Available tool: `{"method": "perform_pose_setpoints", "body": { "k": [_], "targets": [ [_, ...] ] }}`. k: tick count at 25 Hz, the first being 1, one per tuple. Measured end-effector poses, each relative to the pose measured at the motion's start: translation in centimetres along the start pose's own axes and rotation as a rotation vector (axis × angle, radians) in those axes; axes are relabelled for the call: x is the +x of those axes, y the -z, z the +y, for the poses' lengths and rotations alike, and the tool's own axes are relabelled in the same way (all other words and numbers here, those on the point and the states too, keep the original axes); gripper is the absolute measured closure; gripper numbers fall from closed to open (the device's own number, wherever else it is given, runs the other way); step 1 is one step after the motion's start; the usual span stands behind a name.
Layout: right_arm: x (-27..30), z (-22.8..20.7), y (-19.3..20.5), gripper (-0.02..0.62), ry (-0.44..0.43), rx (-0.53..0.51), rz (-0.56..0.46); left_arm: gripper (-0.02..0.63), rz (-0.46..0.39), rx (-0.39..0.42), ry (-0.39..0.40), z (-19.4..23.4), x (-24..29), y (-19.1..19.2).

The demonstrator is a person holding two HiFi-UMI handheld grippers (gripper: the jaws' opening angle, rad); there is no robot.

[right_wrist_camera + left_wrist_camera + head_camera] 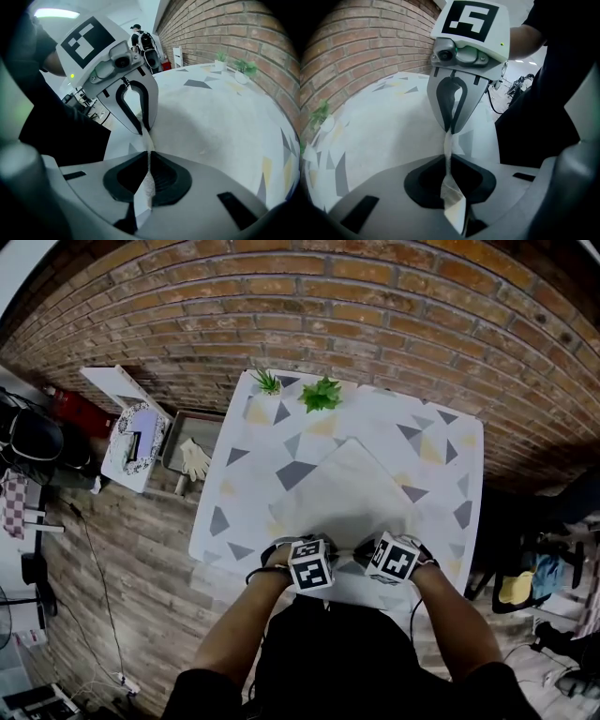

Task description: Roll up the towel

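**A:** Left claw [449, 161] is closed on a thin pinch of cloth. Right claw [149, 160] is the same, with its pads together on a narrow fold. Both hold the near edge of the towel [349, 491], and the two claws sit close, tip to tip.

**B:** Where is the rest of the towel?

**A:** It lies flat on the patterned worktop [246, 457], spread away toward the two small plants [322, 394] but not reaching them.

**B:** What are the handling notes?

**A:** The cloth looks light, soft and limp, since it buckles into a crease at each pinch. It has no stiffness to carry a roll straight. It probably grips the pads well, so slipping is unlikely.

**B:** Is the hold point right?

**A:** The near hem is the correct edge. The claws look too close together, though, so the outer corners may lag and the roll may cone. A wider spacing along the hem would keep it even.
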State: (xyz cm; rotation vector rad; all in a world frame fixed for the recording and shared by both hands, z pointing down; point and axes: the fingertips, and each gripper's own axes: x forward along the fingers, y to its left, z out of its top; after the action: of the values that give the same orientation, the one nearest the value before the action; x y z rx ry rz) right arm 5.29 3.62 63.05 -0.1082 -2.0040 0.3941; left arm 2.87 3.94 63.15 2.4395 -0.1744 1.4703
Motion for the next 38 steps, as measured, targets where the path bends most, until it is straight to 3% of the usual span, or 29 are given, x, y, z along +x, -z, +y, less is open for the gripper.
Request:
{"method": "perform_pose_setpoints", "body": {
  "k": [3,8,13,15,22,25,29,33,38],
  "targets": [
    [0.4,-1.1,0.2,0.56,0.011,0.027,0.011,0.551,0.008,-0.008,-0.013,0.9,0.0,0.1],
    [0.4,-1.8,-0.1,0.552,0.043,0.014,0.03,0.457,0.02,-0.007,-0.074,2.3,0.0,0.3],
    [0.4,-2.6,-0.2,0.517,0.11,-0.007,0.015,0.367,-0.004,0.041,-0.2,3.4,-0.8,-0.1],
    [0.4,-2.7,-0.2,0.518,0.124,0.005,0.005,0.368,-0.015,0.083,-0.229,2.9,-1.3,-0.5],
    [0.2,-3.0,-0.2,0.515,0.207,0.028,-0.02,0.374,-0.014,0.145,-0.216,0.1,-0.4,-0.5],
    [-0.3,-3.0,-0.4,0.505,0.233,0.022,-0.042,0.416,0.002,0.135,-0.239,0.0,0.7,-0.1],
    [-2.6,-2.9,-1.6,0.494,0.269,-0.01,-0.15,0.486,-0.003,0.1,-0.276,1.0,1.0,0.1],
    [-2.6,-0.7,-1.5,0.5,0.217,-0.084,-0.154,0.518,-0.015,0.049,-0.202,0.9,0.8,-0.2],
    [-0.5,-0.6,-0.2,0.456,0.26,-0.106,-0.078,0.526,-0.011,0.013,-0.123,1.4,0.4,-0.5]
  ]
}}
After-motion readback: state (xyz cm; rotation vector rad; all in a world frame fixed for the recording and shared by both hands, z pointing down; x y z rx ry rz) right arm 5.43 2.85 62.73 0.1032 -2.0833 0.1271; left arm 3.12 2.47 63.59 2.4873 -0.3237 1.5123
